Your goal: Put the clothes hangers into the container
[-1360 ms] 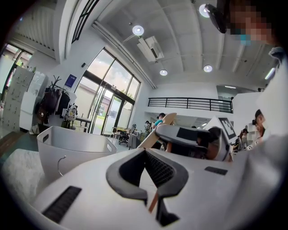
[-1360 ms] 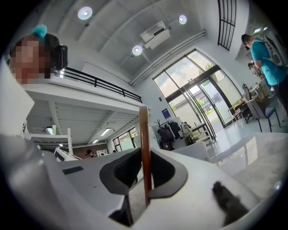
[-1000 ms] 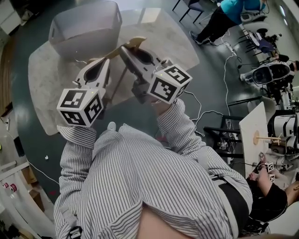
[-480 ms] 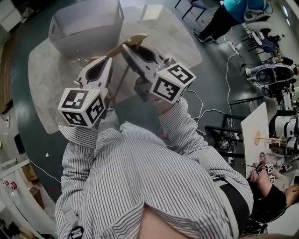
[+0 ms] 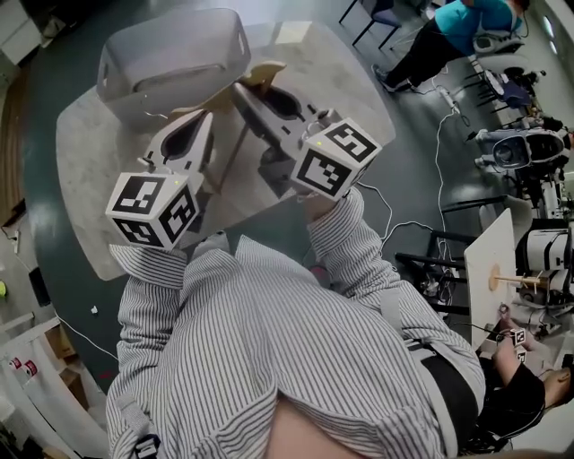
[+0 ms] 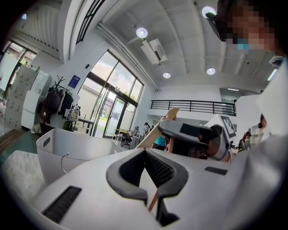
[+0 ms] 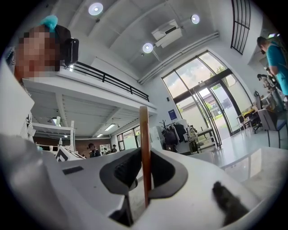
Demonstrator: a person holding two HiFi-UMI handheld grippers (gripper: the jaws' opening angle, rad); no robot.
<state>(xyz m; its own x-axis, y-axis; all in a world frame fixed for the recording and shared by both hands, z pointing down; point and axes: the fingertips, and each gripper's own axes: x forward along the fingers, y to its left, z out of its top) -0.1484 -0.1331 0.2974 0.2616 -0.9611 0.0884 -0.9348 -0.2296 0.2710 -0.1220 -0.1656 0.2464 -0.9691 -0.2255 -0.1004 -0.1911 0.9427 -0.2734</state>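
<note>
While both grippers carry it above the table, the wooden clothes hanger (image 5: 258,73) hangs in the air just short of the container (image 5: 193,90), its pale shoulder end nearest the tub's front wall. The left gripper (image 5: 199,125) has its jaws pinched narrow on a thin strip of the hanger, seen edge-on between its pads in the left gripper view (image 6: 153,202), with the hanger's arm (image 6: 163,122) rising past them. The right gripper (image 5: 244,94) is likewise clamped on the hanger, whose wooden bar (image 7: 144,143) stands upright between its dark pads. A bent wire hook (image 6: 64,161) shows against the container's grey near wall (image 6: 85,150).

The container sits at the far edge of a pale stone-look table (image 5: 90,179), open side up. The two grippers and the person's striped sleeves (image 5: 345,242) fill the space between the person and the tub. To the right, off the table, cables (image 5: 386,211) trail across the dark floor, dark chair frames (image 5: 430,260) stand near a white board (image 5: 489,242), and a person in a teal top (image 5: 448,22) stands well apart.
</note>
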